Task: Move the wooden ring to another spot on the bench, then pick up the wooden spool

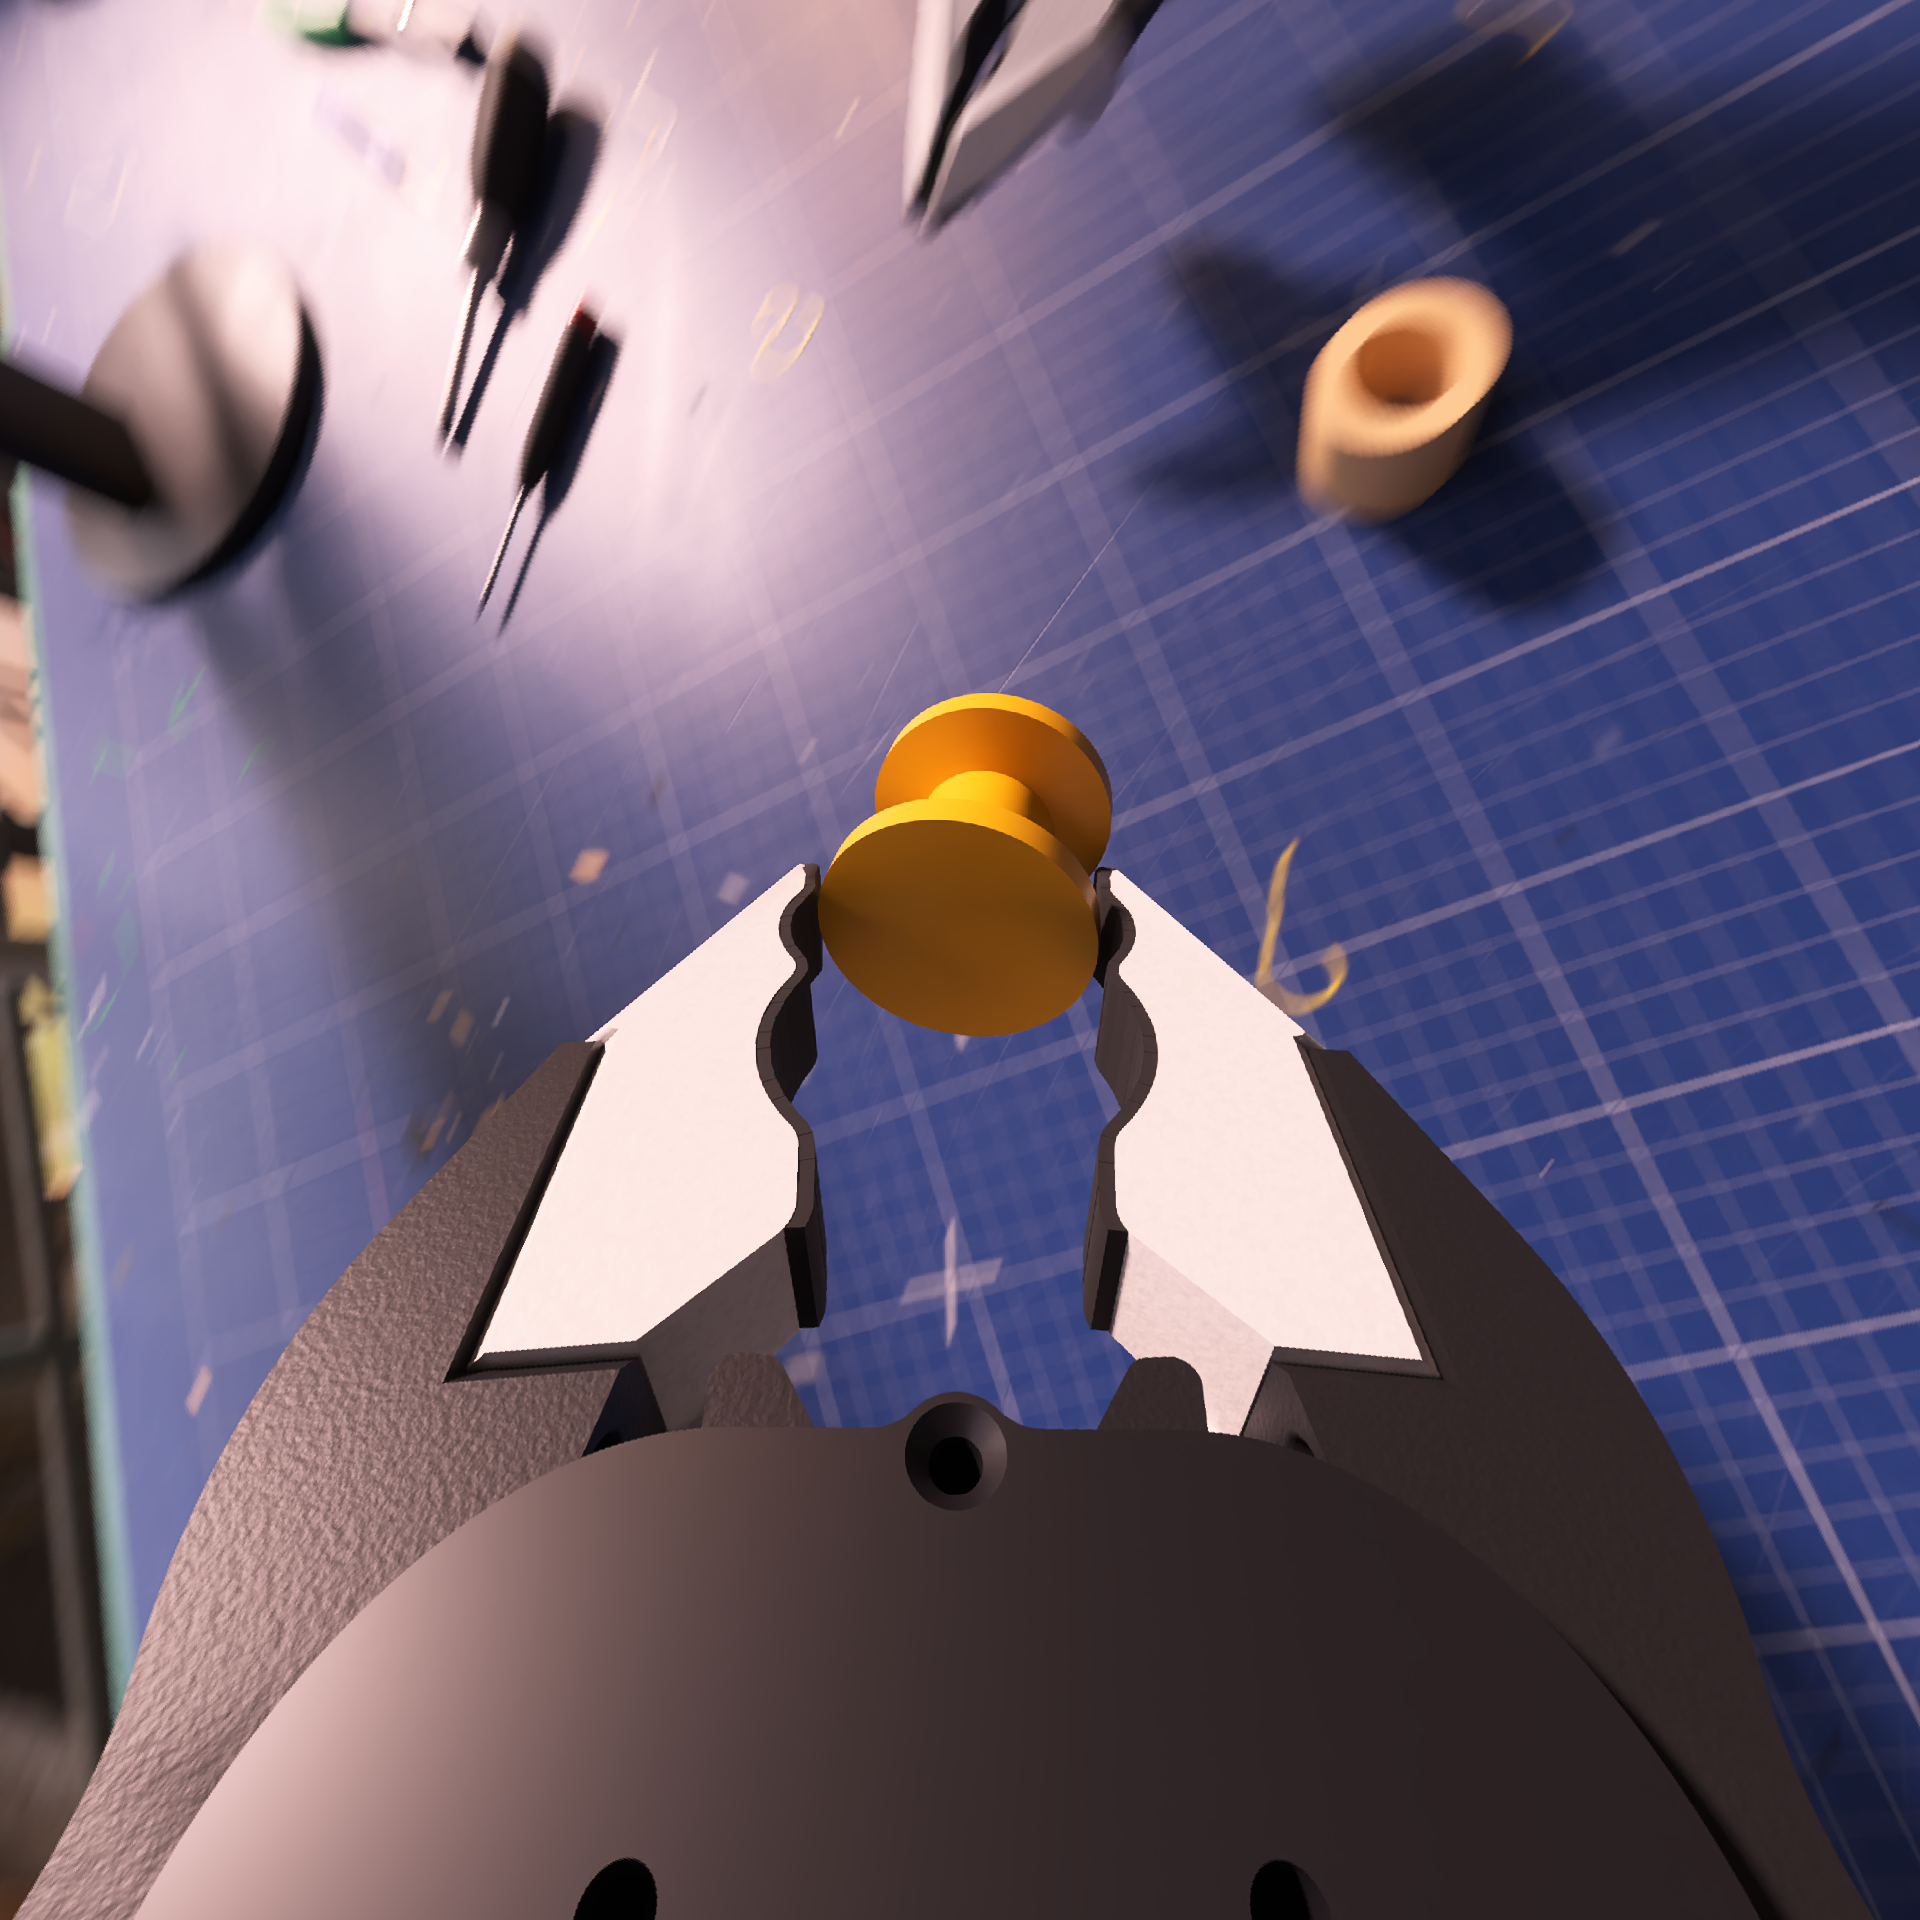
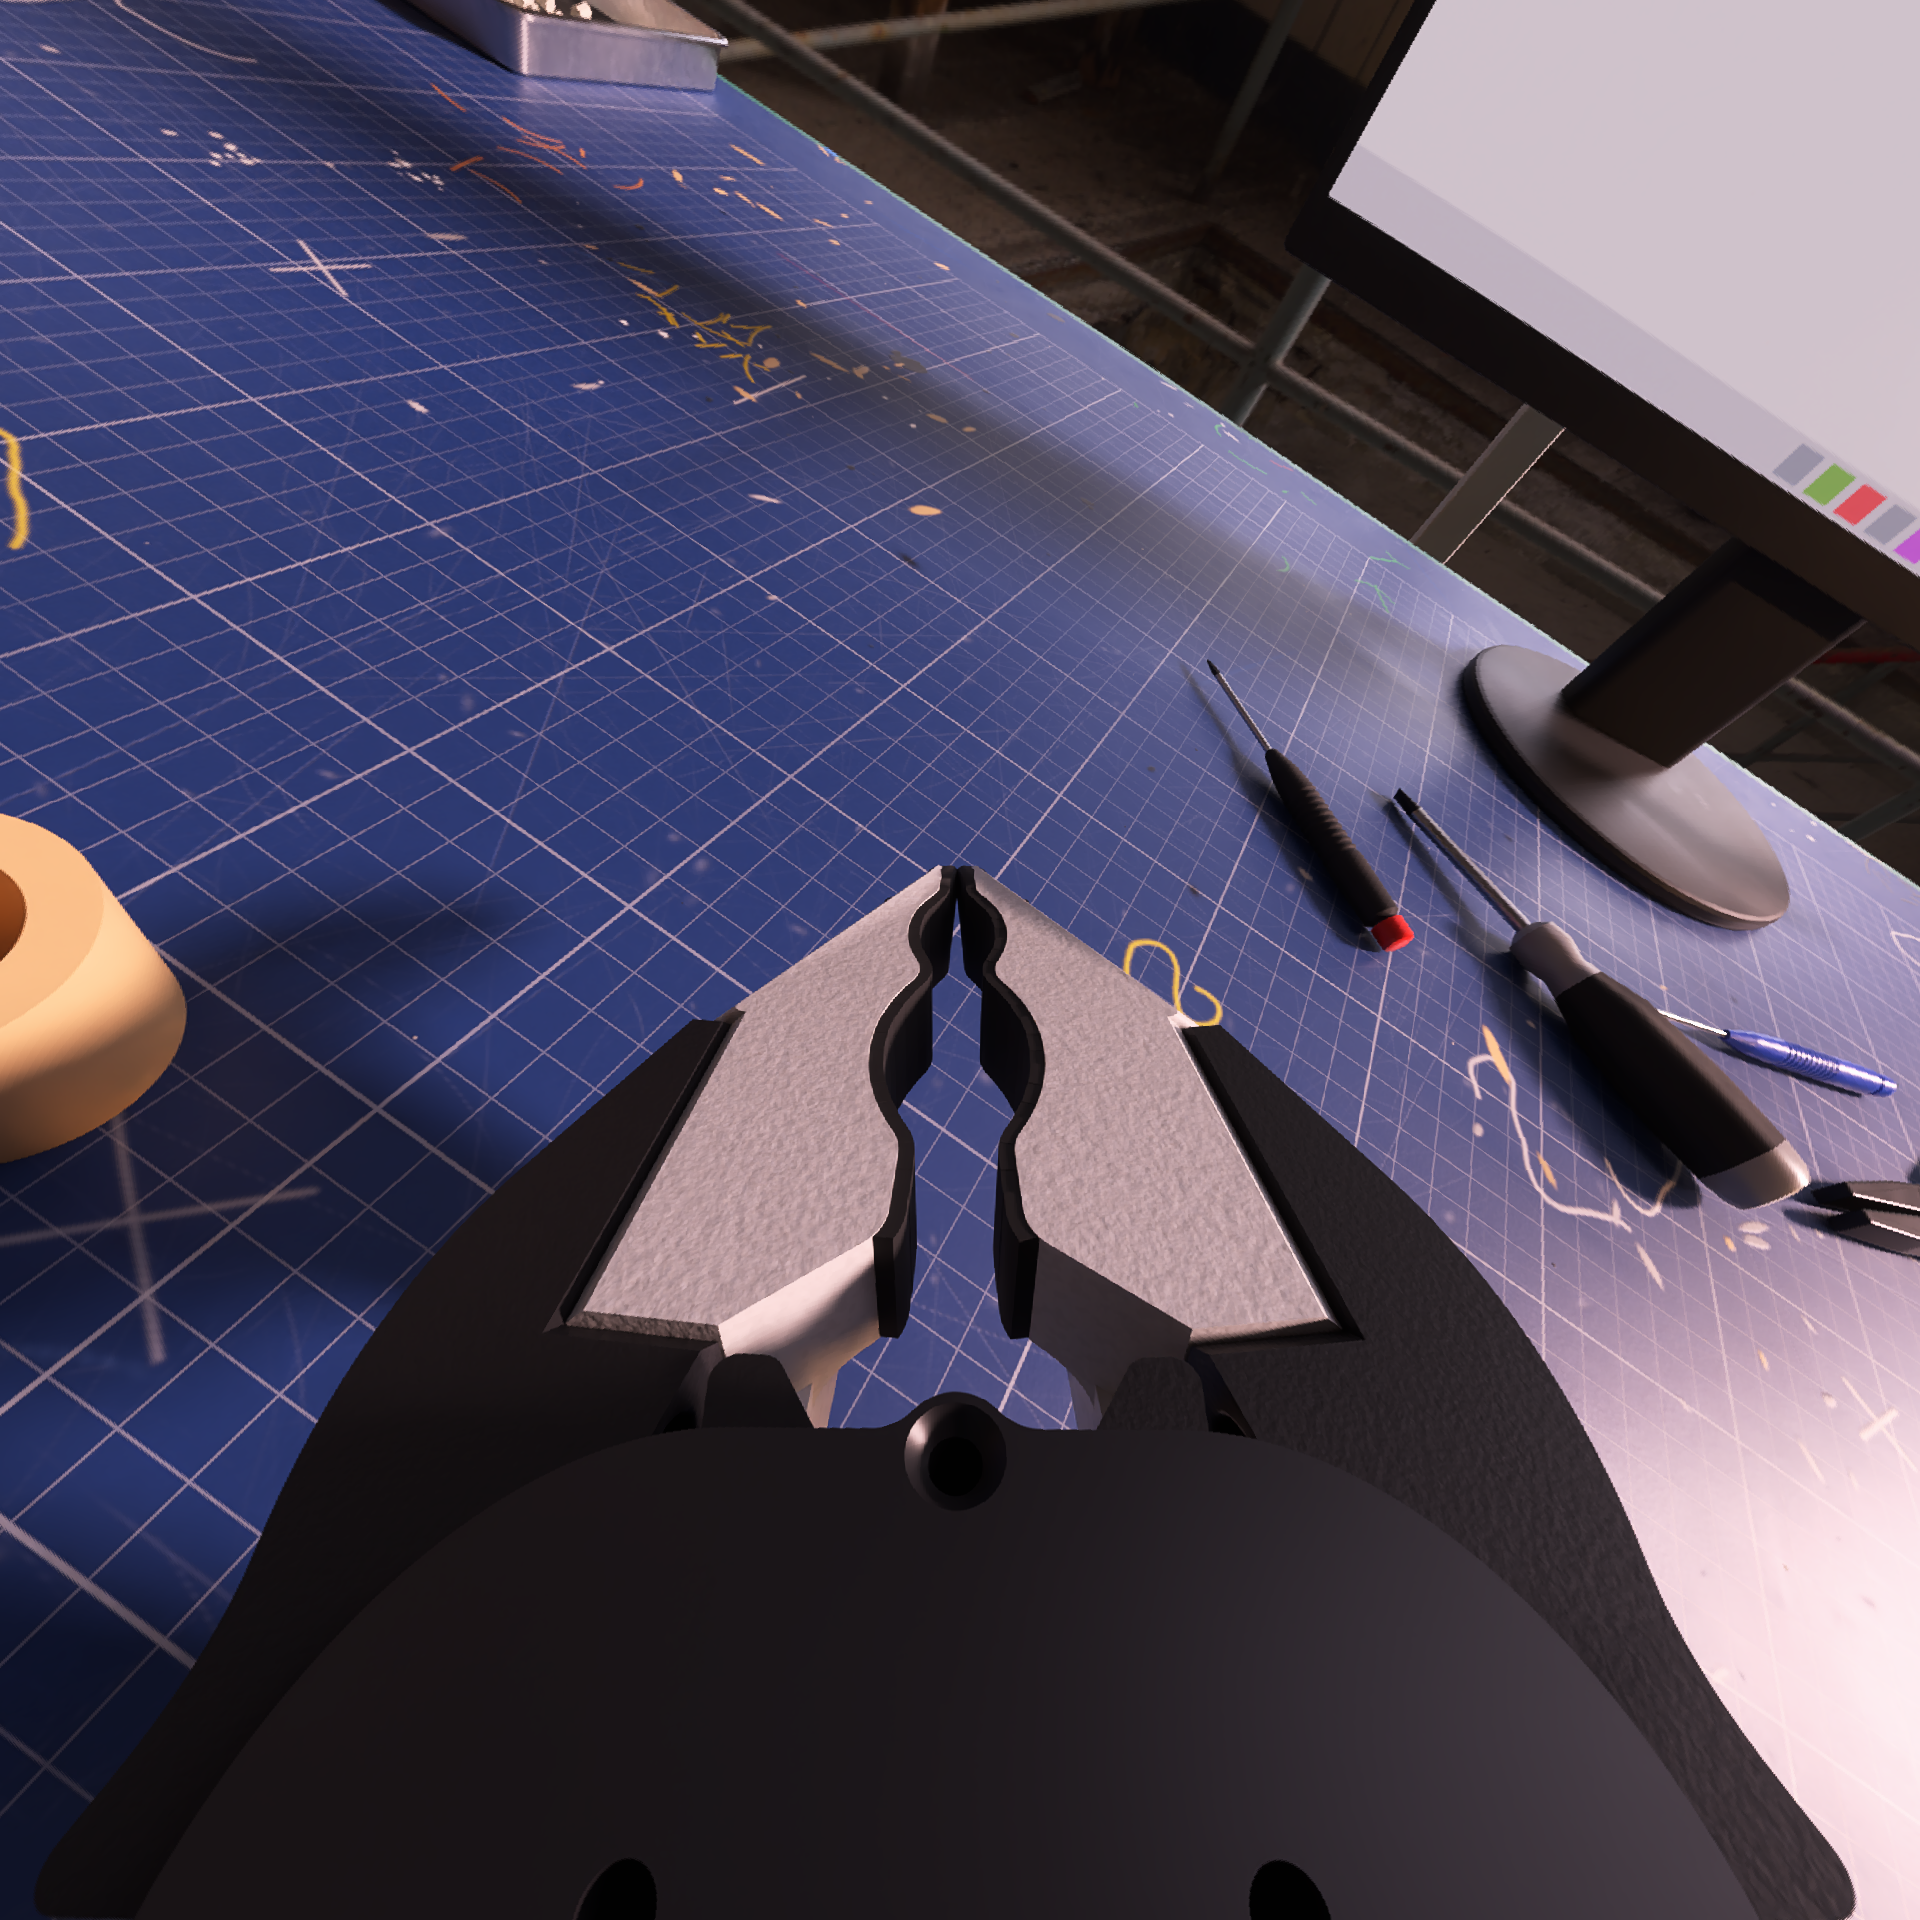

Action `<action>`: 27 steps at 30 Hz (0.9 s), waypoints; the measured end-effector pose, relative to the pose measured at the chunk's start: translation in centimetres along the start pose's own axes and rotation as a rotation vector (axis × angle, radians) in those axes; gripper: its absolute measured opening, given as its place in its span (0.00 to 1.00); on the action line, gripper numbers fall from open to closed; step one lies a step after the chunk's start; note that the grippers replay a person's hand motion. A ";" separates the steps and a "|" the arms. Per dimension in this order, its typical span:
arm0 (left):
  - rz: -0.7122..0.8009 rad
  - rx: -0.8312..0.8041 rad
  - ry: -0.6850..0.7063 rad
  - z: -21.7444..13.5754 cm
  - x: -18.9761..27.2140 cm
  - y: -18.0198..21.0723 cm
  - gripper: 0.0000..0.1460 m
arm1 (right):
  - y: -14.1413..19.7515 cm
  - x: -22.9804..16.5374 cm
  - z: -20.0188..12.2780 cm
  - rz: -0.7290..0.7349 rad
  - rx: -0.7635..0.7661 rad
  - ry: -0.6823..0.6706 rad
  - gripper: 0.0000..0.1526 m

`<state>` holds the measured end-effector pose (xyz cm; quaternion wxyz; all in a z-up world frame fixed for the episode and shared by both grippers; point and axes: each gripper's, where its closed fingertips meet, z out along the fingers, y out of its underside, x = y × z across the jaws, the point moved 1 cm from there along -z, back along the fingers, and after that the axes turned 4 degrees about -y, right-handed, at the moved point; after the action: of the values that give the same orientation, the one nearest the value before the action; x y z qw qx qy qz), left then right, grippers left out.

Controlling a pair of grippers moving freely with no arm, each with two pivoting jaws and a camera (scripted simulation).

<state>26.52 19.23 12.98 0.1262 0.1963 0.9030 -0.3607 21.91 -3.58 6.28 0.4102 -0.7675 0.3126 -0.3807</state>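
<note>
One blue counter [image 2: 520,520] holds it all. One grey screen stand [image 2: 1621,779] sits at its far edge. One wooden ring [image 1: 1397,400] lies flat on the counter, well apart from the spool; it looks hard and light. The right tool [image 2: 958,883] is closed on nothing. The left tool [image 1: 958,883] pinches the one yellow wooden spool [image 1: 971,883] by its near disc; it is probably smooth, so the thin middle may hold better. I count two screwdrivers [image 2: 1320,821], maybe more.

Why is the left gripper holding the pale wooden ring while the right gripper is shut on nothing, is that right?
Not quite. The left gripper holds the orange-yellow wooden spool, as the left wrist view shows. The pale wooden ring sits on the blue mat. The right gripper is shut, empty.
</note>
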 end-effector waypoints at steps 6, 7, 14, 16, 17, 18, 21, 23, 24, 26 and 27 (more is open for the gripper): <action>0.115 0.289 0.282 5.1 6.8 -8.0 0.36 | -0.1 0.0 -0.1 0.008 0.007 -0.006 0.00; 0.134 0.314 0.325 6.0 7.6 -8.8 0.36 | -0.1 0.1 -0.1 0.011 0.009 -0.007 0.00; 0.174 0.451 0.558 9.5 11.0 -11.4 0.36 | -0.1 0.0 -0.1 0.014 0.009 -0.013 0.00; 0.176 0.459 0.588 10.2 11.4 -11.2 0.36 | -0.1 0.0 -0.1 0.016 0.010 -0.014 0.00; 0.174 0.466 0.598 10.5 11.5 -11.1 0.36 | -0.1 0.0 -0.1 0.017 0.011 -0.015 0.00; 0.165 0.483 0.603 10.6 11.4 -11.2 0.36 | -0.1 0.0 -0.1 0.018 0.011 -0.016 0.00; 0.135 0.502 0.630 11.3 11.6 -10.8 0.36 | -0.1 0.0 -0.1 0.018 0.011 -0.016 0.00; 0.093 0.536 0.653 11.5 11.8 -10.6 0.36 | -0.1 0.0 -0.1 0.019 0.011 -0.017 0.00; 0.077 0.554 0.657 11.6 11.9 -10.5 0.36 | -0.1 0.0 -0.1 0.019 0.011 -0.018 0.00; 0.064 0.570 0.655 11.6 12.1 -10.3 0.36 | -0.1 0.0 -0.1 0.019 0.010 -0.018 0.00; 0.067 0.573 0.650 11.6 12.2 -10.3 0.36 | -0.1 0.0 -0.1 0.019 0.009 -0.018 0.00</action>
<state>12.10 7.48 6.48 -0.2128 0.3561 0.7523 -0.5118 21.87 -3.61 6.38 0.4202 -0.7660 0.3143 -0.3712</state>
